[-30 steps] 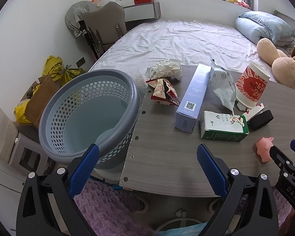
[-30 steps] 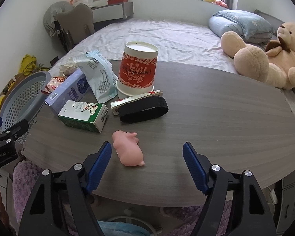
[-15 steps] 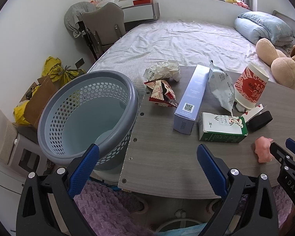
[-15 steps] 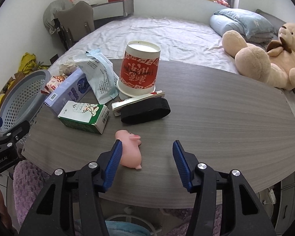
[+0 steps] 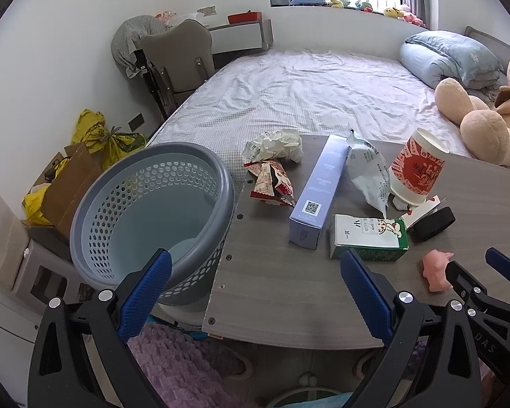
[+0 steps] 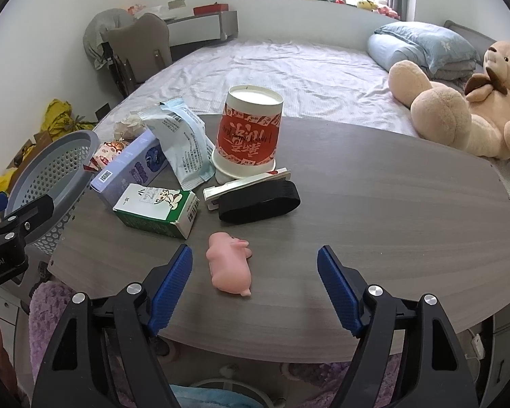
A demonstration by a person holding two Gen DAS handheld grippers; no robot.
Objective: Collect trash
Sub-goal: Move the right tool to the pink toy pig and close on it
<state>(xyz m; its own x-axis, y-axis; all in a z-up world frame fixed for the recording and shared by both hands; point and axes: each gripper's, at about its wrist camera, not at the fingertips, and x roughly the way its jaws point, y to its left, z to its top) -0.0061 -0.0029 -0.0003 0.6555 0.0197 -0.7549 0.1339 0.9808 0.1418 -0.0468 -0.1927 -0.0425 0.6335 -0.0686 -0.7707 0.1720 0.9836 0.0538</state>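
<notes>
Trash lies on the left of the grey wooden table (image 6: 391, 204): a green-white milk carton (image 6: 156, 209), a lavender box (image 6: 129, 166), a pale blue bag (image 6: 183, 142), a red-white cup (image 6: 250, 136), a snack wrapper (image 5: 270, 183) and crumpled paper (image 5: 275, 141). A grey perforated basket (image 5: 183, 149) stands off the table's left edge. My left gripper (image 5: 255, 265) hangs open and holds nothing, between basket and table. My right gripper (image 6: 255, 255) has its jaws opening; a pink toy pig (image 6: 229, 267) lies between them, untouched, nearer the left finger.
A black band (image 6: 258, 199) and a flat card packet (image 6: 244, 183) lie by the cup. Behind the table is a bed (image 5: 306, 95) with a teddy bear (image 6: 459, 112). A chair (image 5: 176, 57), yellow bags (image 5: 95, 132) and a purple rug (image 5: 173, 360) sit left and below.
The right gripper's jaws narrowed around the pig half a second ago and have now widened again. The pig stays on the table. The left gripper is unchanged.
</notes>
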